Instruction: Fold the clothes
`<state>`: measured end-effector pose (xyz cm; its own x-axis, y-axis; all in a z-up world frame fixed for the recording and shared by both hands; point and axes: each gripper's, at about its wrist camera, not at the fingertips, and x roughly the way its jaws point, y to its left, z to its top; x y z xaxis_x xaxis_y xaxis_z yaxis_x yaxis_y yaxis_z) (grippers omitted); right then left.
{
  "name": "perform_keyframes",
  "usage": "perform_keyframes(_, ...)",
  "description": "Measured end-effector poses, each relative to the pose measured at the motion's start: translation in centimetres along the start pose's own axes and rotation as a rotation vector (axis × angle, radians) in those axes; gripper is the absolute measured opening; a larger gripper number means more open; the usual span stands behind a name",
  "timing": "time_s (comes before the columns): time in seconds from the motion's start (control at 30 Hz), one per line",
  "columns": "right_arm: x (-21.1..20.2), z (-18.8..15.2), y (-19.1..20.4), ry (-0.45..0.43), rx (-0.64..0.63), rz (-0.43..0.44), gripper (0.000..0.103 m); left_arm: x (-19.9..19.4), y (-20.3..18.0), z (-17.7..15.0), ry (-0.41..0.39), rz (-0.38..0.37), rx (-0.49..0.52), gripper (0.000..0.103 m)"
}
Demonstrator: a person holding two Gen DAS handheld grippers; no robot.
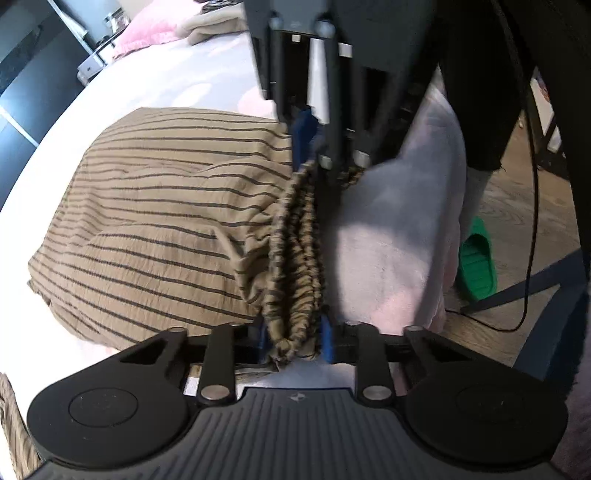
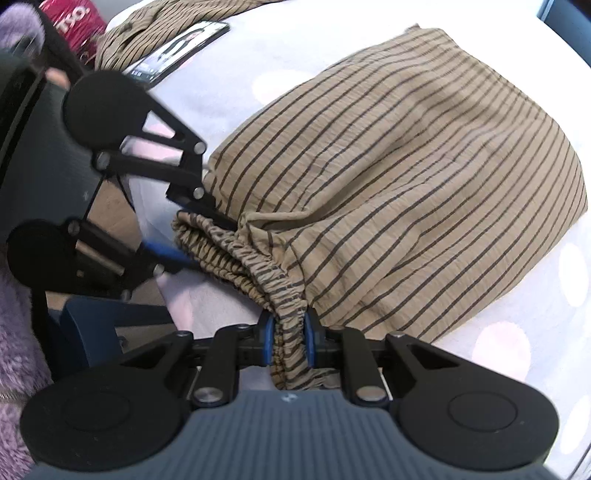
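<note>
Across the pale dotted bedspread (image 2: 461, 37) lies a tan striped garment (image 2: 406, 166), spread flat with its gathered elastic waistband (image 2: 240, 251) at the near edge of the bed. By the look of that waistband it is shorts or a skirt; which one I cannot tell.

Both grippers grasp this waistband. The left gripper (image 1: 295, 339) has its blue pads clamped on one bunched end, fabric pinched tightly between them. The right gripper (image 2: 288, 339) is likewise clenched on the other end, stripes squeezed between its pads. From the right wrist view the left gripper's fingers also show at the far end of the band, pressed onto the cloth.

My reading is that the grasp step is done and the fold itself has not begun: the body of the garment rests unfolded on the bed. The next move probably calls for raising both ends together, keeping the band taut between them, then carrying it over towards the far hem so the halves meet squarely. Uneven lift would skew the fold, and the crinkled fabric may slip if the pinch loosens.

No containers show in either view. Smaller things nearby: a second piece of striped cloth (image 2: 155, 22) at the top of the bed, with a phone (image 2: 177, 48) lying beside it; a pink cushion (image 1: 147, 35); and a green slipper (image 1: 476, 258) on the wooden floor.
</note>
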<state>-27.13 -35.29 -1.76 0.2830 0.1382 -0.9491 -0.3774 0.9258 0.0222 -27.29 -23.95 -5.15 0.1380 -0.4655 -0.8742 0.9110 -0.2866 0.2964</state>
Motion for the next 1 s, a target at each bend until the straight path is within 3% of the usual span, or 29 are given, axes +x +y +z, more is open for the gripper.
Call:
perform_keyframes(0.13,-0.7,-0.3,0.8,-0.04,-0.036,-0.033,0.027,0.5,1.4,-0.2,0.015,-0.008,-0.035,0.015)
perform_keyframes(0.33,-2.2,-0.8,3.1,-0.131,-0.173,-0.137,0.053,-0.5,5.2,-0.1,0.017,-0.102,-0.228,0.014)
perform_keyframes(0.53,-1.9,-2.2,6.0,-0.109,-0.356,-0.239,0.06,-1.0,6.9,-0.2,0.01,-0.156,-0.328,0.013)
perform_keyframes(0.73,1.0,-2.9,7.5,-0.015,-0.478,-0.373,0.059,-1.7,8.4,-0.3,-0.003,-0.2,-0.408,0.013)
perform_keyframes(0.9,2.6,-3.1,7.9,0.005,-0.52,-0.461,0.058,-2.0,9.0,-0.2,-0.017,-0.221,-0.452,0.013)
perform_keyframes(1.0,3.2,-3.4,8.1,0.013,-0.562,-0.548,0.039,-2.4,8.8,-0.4,-0.017,-0.223,-0.458,0.013)
